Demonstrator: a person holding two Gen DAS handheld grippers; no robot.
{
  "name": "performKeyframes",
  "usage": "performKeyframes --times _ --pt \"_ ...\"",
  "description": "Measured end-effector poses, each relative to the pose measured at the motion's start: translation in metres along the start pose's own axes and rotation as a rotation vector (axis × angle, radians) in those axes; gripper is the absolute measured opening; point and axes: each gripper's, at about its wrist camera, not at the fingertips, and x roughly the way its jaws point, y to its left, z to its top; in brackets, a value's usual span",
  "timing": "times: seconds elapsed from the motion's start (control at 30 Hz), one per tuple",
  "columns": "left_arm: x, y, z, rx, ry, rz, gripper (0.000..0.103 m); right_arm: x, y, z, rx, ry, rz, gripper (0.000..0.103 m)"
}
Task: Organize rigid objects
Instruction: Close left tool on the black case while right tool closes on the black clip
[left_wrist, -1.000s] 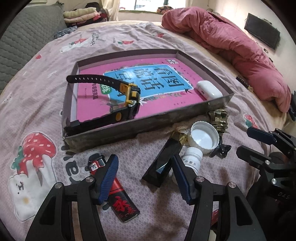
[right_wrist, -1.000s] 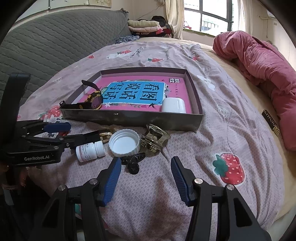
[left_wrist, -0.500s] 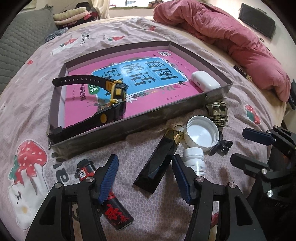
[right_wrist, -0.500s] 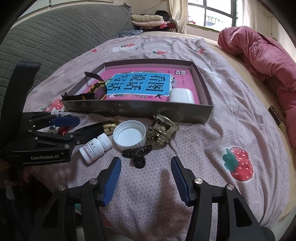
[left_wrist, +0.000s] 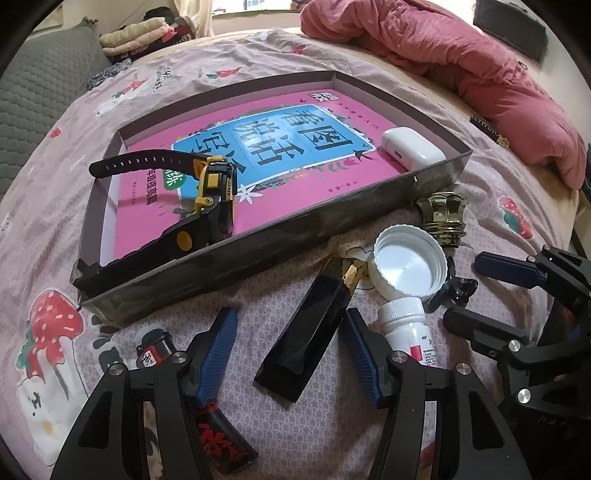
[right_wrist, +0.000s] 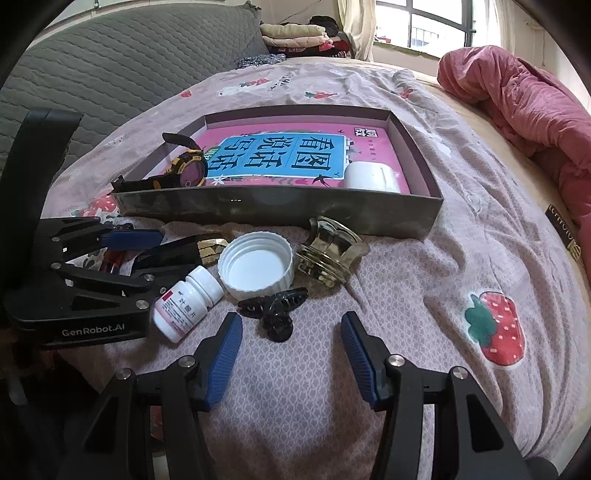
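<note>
A shallow grey cardboard tray (left_wrist: 258, 254) is set on a pink strawberry-print bedsheet (right_wrist: 424, 295). Inside it a pink book with a blue title panel (left_wrist: 295, 147) lies flat, with a black-and-yellow wristwatch (left_wrist: 212, 188) resting on its left part and a white earbud case (left_wrist: 412, 151) at its right edge.

In front of the tray, the loose items are grouped together. A black glossy rectangular bar with a gold end (left_wrist: 310, 325) is seen lying between the spread blue pads of the left gripper (left_wrist: 288, 349), whose jaws are held open and not pressed on it. A red-and-black lighter (left_wrist: 207, 417) lies partly under the left finger. A white pill bottle (right_wrist: 186, 302) lies on its side, touching an upturned white screw cap (right_wrist: 256, 269). Just beside the cap stands a gold faceted piece, possibly a bottle stopper (right_wrist: 330, 251), tilted against the sheet.

The right gripper (right_wrist: 291, 354) is held open above the bare sheet, nothing between its pads, with a black hair claw clip (right_wrist: 275, 310) just beyond them.
</note>
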Motion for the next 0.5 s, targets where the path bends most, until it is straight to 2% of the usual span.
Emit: performKeyframes --times 0.33,0.5 --pt "0.0034 -0.005 0.0033 0.01 -0.007 -0.003 0.06 0.0048 -0.0012 0.0 -0.014 -0.004 -0.002 0.044" --pt "0.0043 -0.0077 0.0042 0.018 -0.005 -0.007 0.052 0.0062 -0.002 0.0011 -0.019 -0.013 0.011 0.037"
